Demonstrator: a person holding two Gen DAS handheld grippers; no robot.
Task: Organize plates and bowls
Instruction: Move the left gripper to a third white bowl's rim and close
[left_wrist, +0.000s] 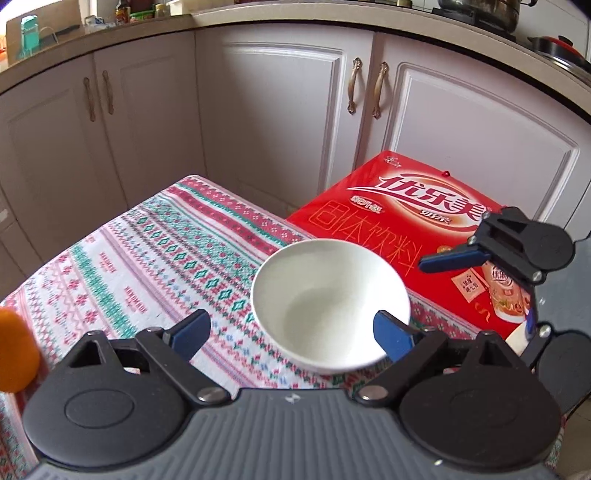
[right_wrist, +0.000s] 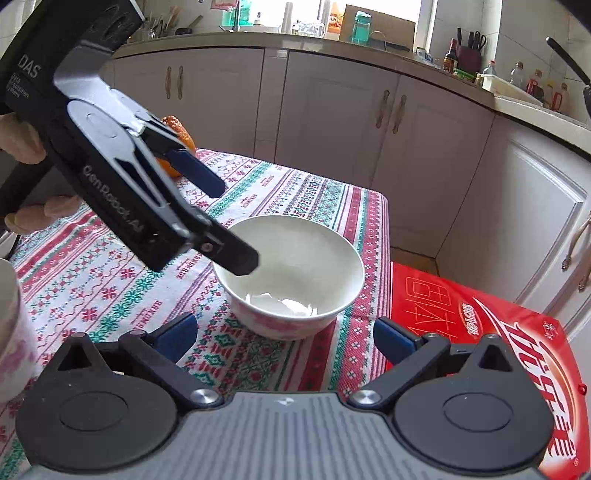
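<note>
While the bowl (right_wrist: 290, 273) sits near the desk (right_wrist: 110, 280) corner and the left tool (right_wrist: 236, 225) is held spread over its rim, it could be nudged off by a clumsy closure.

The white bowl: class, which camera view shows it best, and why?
The right wrist view: the white bowl shows its inside, rim and pink-patterned outer wall on the tablecloth. The left wrist view shows mainly its plain inside, partly behind a fingertip.
</note>
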